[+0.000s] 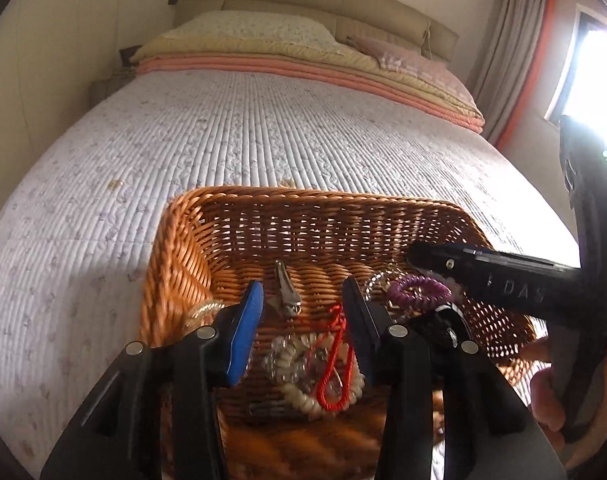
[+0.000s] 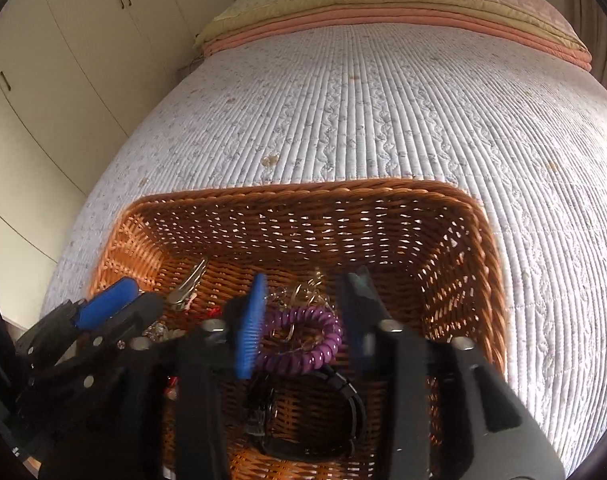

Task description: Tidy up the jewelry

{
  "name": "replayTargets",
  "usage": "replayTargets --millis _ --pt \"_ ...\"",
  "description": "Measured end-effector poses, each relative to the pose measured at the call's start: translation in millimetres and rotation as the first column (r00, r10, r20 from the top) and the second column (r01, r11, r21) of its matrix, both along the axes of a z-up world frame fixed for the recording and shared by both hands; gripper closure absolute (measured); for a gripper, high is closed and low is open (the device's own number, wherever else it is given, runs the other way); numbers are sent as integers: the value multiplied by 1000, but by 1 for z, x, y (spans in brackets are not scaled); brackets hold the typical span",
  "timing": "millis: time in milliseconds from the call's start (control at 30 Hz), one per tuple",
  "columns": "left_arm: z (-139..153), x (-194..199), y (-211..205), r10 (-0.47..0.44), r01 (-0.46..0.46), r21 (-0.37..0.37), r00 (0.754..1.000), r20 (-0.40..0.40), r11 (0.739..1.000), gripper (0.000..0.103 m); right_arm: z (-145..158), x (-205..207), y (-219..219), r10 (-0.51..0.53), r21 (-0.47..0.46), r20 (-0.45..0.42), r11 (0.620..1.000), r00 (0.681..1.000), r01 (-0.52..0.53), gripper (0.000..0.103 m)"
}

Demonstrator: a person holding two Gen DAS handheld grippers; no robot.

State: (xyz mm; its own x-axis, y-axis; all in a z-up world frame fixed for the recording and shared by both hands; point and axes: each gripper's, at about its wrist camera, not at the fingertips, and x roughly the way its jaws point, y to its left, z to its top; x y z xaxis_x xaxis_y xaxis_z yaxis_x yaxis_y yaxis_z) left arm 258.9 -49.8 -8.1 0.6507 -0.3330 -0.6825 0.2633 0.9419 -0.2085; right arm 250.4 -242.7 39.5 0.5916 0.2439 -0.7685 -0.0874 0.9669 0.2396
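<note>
Both tongs are hanging wide open and empty inside the basket [image 2: 303, 190]: the right gripper [image 2: 307, 312] is straddling the springy, light purple coil bracelet [image 2: 303, 340], probably best pinched across its loop, while the left gripper [image 1: 303, 312] is hovering over loose, slippery beads [image 1: 303, 396].

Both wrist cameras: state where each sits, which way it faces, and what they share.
Left wrist: on the left gripper, facing the headboard over the red cord; right gripper and a hand show.
Right wrist: on the right gripper, facing likewise, over the purple coil bracelet; left gripper at left.
Shared: wicker basket, bed, metal hair clip.
</note>
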Motion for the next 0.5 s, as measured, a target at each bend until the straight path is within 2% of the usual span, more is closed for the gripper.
replayTargets --millis 67,233,367,500 --pt "8 -21 4 2 -2 2 1000 24 1000 60 9 -10 -1 2 -4 24 1000 1000 -2 57" --pt "30 -75 14 8 -10 21 994 109 1000 56 36 -61 -11 16 63 101 998 995 -23 57" --pt "55 -124 21 16 -18 8 979 201 1000 39 58 -120 -2 25 9 207 1000 978 -27 57" --pt "74 -169 28 40 -40 -4 961 272 999 34 76 -178 3 25 -17 308 1000 951 -21 45"
